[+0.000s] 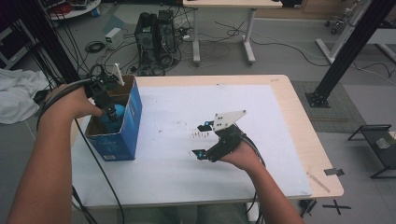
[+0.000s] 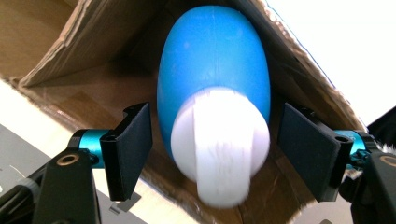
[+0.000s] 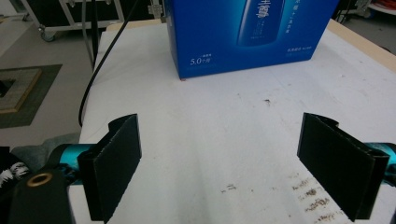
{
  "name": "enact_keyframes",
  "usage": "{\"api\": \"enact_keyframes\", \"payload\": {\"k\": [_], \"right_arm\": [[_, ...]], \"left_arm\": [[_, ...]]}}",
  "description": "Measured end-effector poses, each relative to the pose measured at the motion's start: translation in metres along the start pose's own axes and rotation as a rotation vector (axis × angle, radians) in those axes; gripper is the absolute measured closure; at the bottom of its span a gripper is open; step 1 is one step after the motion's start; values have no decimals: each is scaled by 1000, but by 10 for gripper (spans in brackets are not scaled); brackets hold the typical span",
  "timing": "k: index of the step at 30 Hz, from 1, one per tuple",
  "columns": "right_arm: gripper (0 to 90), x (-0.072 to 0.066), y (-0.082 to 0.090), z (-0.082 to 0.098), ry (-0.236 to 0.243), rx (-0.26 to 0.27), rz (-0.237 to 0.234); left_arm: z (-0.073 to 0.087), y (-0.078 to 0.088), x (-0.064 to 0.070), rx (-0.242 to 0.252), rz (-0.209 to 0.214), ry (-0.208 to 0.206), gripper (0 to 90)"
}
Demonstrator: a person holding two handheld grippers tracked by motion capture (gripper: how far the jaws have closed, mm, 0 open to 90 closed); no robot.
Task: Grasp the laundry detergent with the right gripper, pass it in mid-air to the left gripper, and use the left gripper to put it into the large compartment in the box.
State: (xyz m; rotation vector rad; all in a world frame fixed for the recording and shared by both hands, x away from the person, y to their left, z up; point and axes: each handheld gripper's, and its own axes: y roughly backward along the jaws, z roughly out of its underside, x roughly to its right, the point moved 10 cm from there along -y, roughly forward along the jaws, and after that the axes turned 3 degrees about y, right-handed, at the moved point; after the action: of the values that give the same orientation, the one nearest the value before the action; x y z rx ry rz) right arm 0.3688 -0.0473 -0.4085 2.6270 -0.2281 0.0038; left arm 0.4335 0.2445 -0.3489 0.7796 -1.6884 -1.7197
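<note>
A blue cardboard box [image 1: 127,125] stands open-topped at the table's left side. Inside it lies a blue bottle [image 1: 116,111] with a white cap [image 2: 219,144]. My left gripper [image 1: 109,114] reaches down into the box. In the left gripper view it [image 2: 214,140] is open, its jaws on either side of the bottle [image 2: 212,70] with small gaps and brown box walls [image 2: 88,84] around. My right gripper [image 1: 201,140] hovers open over the middle of the white mat. In the right gripper view it [image 3: 219,154] holds nothing and faces the box's printed side [image 3: 247,32].
The white mat [image 1: 187,179] covers most of the wooden table [image 1: 303,135] and has small dark marks [image 1: 200,134] near my right gripper. Computer towers [image 1: 156,35] and cables sit on the floor behind. A white cloth [image 1: 16,95] lies off the left edge.
</note>
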Motion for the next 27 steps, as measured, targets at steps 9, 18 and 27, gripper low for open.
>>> {"api": "enact_keyframes", "payload": {"k": [9,18,27], "right_arm": [[128,1,3,0,7,-1,1],[128,-1,6,-1,1,-9,-3],[128,2,17,-5,6,-26,11]], "left_arm": [[4,23,1,29,-11,21,240],[9,40,5,31,-25,18,224],[10,55,15,32,-47,-26,169]]}}
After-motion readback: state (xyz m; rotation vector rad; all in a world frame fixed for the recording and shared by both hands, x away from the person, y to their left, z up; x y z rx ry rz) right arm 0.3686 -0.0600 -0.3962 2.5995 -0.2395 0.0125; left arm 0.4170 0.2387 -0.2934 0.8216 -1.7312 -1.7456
